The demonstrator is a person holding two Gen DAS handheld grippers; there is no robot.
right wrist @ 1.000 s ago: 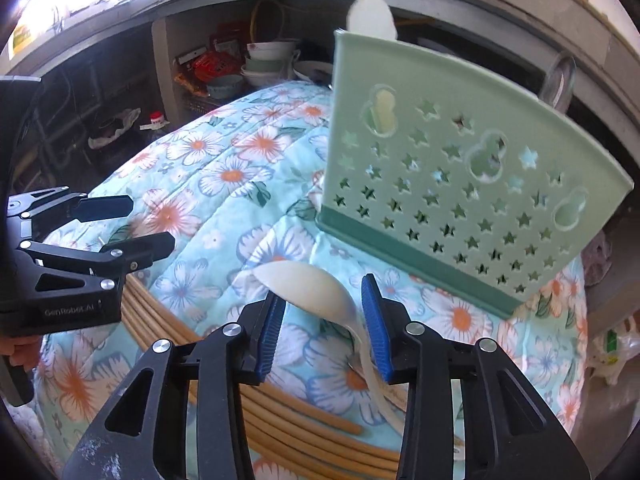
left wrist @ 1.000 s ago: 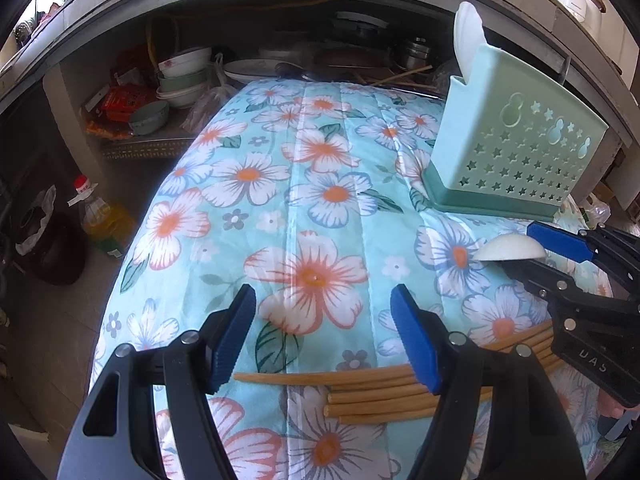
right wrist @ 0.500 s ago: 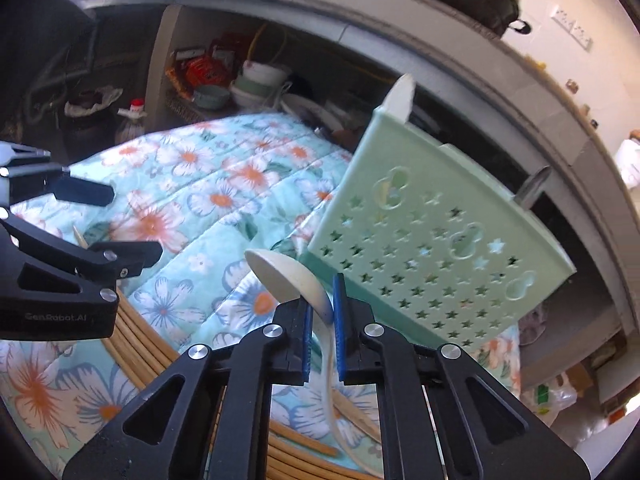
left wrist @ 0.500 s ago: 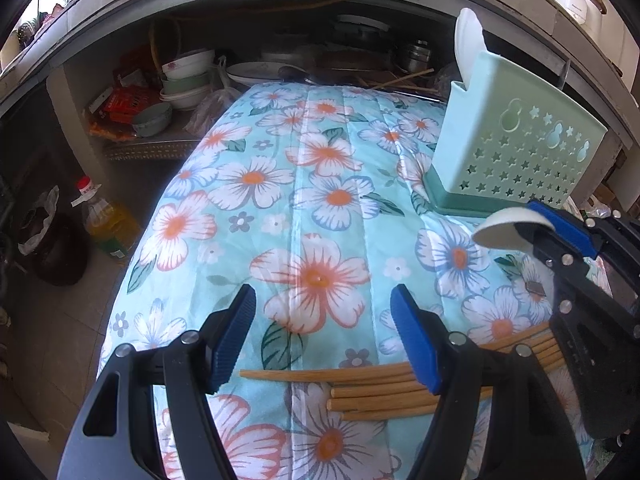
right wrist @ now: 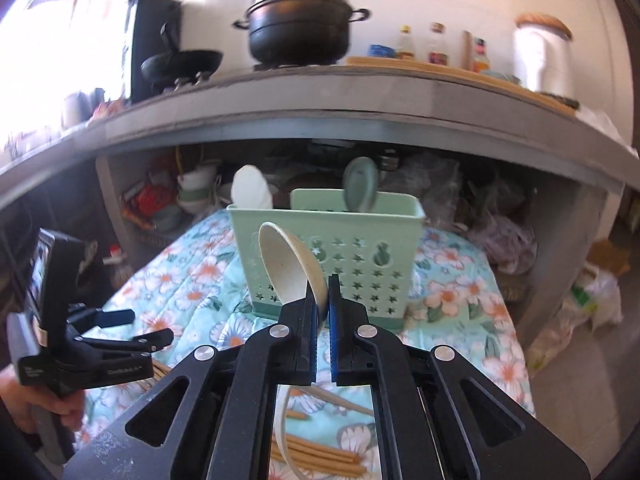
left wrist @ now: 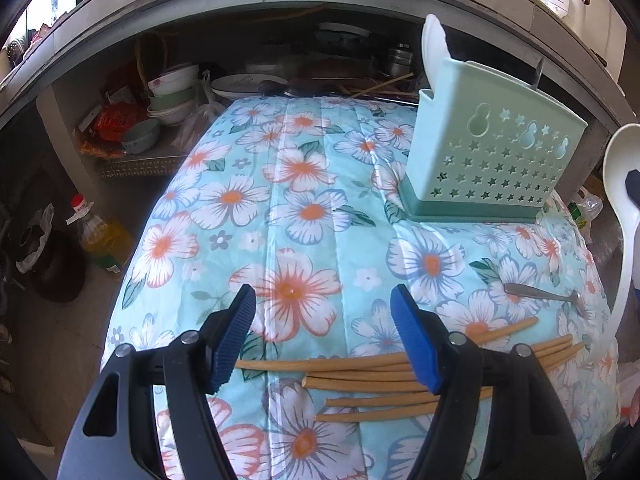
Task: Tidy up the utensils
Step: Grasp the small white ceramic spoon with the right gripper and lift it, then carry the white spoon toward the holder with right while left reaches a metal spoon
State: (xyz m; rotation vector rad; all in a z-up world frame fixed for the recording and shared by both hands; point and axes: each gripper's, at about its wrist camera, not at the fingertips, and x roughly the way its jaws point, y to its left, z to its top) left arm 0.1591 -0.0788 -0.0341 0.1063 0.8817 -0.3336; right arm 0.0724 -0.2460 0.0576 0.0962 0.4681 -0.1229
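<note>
My right gripper is shut on a cream plastic spoon, lifted above the table with its bowl up, just in front of the mint-green utensil holder. That same cream spoon shows at the right edge of the left wrist view. The holder has a white spoon standing in it, and a grey-green spoon too. My left gripper hangs open over several wooden chopsticks lying on the floral cloth. A metal spoon lies right of them.
The table wears a floral quilted cloth. Behind it a concrete shelf holds bowls and plates. An oil bottle stands on the floor at the left. A black pot sits on the counter above.
My right gripper closed on the cream spoon and raised it off the cloth, tipping upward toward the holder. My left gripper stayed open over the chopsticks.
</note>
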